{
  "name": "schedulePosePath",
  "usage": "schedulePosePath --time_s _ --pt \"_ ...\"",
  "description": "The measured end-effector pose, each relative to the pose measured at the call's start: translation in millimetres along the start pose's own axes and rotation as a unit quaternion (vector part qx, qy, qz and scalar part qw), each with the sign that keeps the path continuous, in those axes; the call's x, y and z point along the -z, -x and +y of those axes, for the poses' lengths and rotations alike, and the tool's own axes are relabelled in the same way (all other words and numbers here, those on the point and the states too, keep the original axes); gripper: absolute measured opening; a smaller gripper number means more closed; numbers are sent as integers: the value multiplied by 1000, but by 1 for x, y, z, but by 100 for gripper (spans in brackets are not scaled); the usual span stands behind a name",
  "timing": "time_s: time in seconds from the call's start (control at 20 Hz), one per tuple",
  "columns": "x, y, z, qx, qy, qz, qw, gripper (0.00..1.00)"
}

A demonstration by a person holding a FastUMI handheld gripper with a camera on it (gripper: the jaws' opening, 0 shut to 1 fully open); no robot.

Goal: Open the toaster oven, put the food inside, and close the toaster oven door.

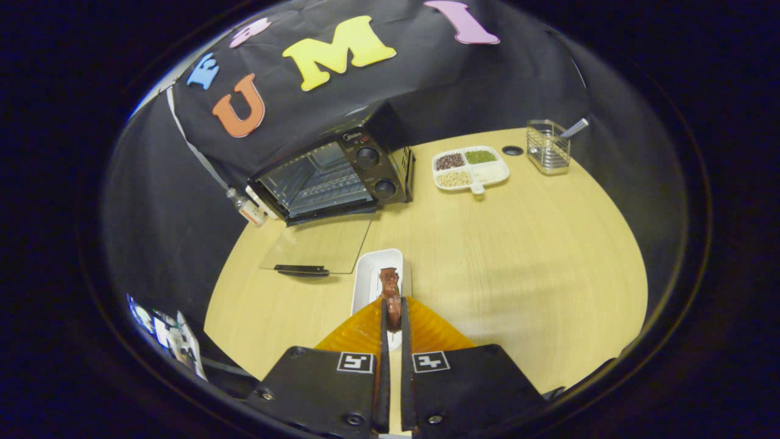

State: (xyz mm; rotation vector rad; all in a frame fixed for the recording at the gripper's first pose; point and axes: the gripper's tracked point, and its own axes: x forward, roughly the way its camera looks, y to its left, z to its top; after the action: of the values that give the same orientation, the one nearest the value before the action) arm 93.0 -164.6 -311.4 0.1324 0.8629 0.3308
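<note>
We see the gripper (393, 317) with its fingers clenched on the dark brown, glazed piece of food (390, 291), held over the white rectangular dish (365, 277) near the front edge of the round, pale wooden tabletop (518, 256); we judge the tight grip is meant to carry it safely; the black toaster oven (341, 174) stands at the far left edge, its glass door (317, 247) already folded down flat, so the way to the rack is free.
</note>
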Motion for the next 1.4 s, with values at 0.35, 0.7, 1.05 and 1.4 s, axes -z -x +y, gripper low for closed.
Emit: schedulePosePath --time_s 0.35,0.7,1.05,1.4 --pt "-26 36 34 32 74 -60 995 10" --pt "-53 50 103 62 168 -127 976 10" --pt "-74 7 182 53 170 -172 969 10" --pt "-79 -66 230 48 173 -194 964 10"
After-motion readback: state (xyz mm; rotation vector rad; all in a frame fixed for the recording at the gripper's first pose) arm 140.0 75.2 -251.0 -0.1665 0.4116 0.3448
